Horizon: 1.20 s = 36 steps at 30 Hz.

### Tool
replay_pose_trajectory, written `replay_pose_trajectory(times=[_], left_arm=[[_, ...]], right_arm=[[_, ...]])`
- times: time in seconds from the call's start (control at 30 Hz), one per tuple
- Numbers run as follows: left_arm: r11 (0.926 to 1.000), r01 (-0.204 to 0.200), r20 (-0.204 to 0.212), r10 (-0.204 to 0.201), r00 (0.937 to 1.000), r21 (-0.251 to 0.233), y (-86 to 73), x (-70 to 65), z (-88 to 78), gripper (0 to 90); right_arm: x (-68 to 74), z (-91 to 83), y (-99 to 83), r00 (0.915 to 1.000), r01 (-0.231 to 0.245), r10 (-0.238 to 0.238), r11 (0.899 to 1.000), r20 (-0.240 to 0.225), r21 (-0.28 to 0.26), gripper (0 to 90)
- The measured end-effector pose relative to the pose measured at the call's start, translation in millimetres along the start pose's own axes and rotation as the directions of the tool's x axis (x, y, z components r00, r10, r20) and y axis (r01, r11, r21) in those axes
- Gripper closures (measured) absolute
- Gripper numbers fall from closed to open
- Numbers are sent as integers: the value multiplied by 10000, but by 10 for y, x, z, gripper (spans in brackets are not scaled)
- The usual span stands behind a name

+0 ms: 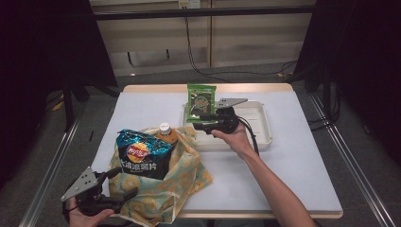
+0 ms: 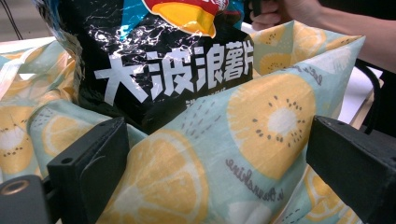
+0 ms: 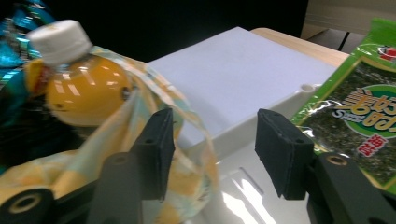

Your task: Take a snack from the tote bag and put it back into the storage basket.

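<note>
Seaweed pack (image 1: 201, 102) leans in tray (image 1: 262, 124) | right gripper (image 1: 204, 120) beside it, jaws apart, empty | left gripper (image 2: 215, 172) wide around bag (image 1: 184, 170); we read chips (image 2: 173, 70) lettering there | bottle (image 3: 77, 79) in bag

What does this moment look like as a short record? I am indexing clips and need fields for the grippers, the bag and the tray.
left gripper: jaws wide, around a fold of the fruit-print bag; whether the pads press on it cannot be told
right gripper: open, nothing between the jaws, over the near left corner of the white tray
fruit-print bag contents: chip bag and an orange bottle with a white cap
white tray contents: green seaweed packet, leaning at the left end
surface: white table
</note>
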<state>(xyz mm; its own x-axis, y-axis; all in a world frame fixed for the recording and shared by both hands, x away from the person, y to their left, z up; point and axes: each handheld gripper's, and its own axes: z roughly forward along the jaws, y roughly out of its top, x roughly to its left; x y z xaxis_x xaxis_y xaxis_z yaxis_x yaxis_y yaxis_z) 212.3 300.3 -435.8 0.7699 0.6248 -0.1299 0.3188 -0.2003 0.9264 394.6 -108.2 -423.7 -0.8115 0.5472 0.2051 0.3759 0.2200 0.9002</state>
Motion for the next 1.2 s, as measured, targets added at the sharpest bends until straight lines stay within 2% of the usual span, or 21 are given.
replay_pose_trajectory(times=[0.07,0.13,0.23,0.33,0.37,0.4,0.57,0.6,0.67,0.73,0.8,0.9,1.0,1.1,1.17,1.2], left_arm=[[10000,-26,-60,27,10000,29,0,-1,-1,62],[10000,-32,-31,32,10000,14,2,-5,1,62],[10000,-63,-74,63,10000,38,1,-7,-3,62],[10000,-43,-79,43,10000,26,1,-5,-2,62],[10000,-36,-39,36,10000,20,0,-5,2,62],[10000,-56,-55,57,10000,45,-2,-3,5,62],[10000,-1,16,1,10000,43,-11,6,9,62],[10000,19,54,-19,10000,3,-9,7,10,62],[10000,52,-30,-52,10000,5,-4,-2,-1,62],[10000,46,62,-45,10000,-54,-10,6,-4,62],[10000,39,-67,-39,10000,58,-9,-5,-5,62],[9999,-96,-108,96,9999,44,-1,-18,-8,62],[9999,-110,-144,111,9998,92,-2,-23,-1,62],[9999,-76,-153,78,9999,136,2,-26,2,62],[9998,-117,-152,119,9998,147,3,-25,2,62],[9999,-89,-133,90,9999,120,2,-25,2,62]], right_arm=[[36,-25,6,10000,1,-1,10000,-47,-46,457],[149,-112,17,9999,35,-39,9997,-168,-234,426],[238,-166,17,9996,31,-38,9996,-274,-278,402],[361,-240,42,9990,181,-201,9985,-391,-518,401],[361,-240,42,9990,181,-201,9985,-391,-518,401],[460,-299,54,9983,319,-354,9968,-462,-740,405],[585,-309,64,9957,366,-421,9971,-831,-665,401],[642,-316,102,9936,269,-355,9964,-1073,-798,401],[701,-328,127,9915,364,-460,9961,-1215,-803,401],[751,-335,135,9898,400,-508,9958,-1333,-826,396],[806,-328,139,9861,309,-433,9964,-1602,-791,393],[909,-286,146,9788,490,-603,9969,-1957,-618,384],[969,-233,141,9753,581,-662,9973,-2109,-445,377],[1059,-90,127,9671,652,-690,9976,-2448,-237,366],[1079,-47,123,9653,660,-688,9976,-2520,-197,359],[1124,44,117,9641,764,-761,9970,-2546,-89,353]])
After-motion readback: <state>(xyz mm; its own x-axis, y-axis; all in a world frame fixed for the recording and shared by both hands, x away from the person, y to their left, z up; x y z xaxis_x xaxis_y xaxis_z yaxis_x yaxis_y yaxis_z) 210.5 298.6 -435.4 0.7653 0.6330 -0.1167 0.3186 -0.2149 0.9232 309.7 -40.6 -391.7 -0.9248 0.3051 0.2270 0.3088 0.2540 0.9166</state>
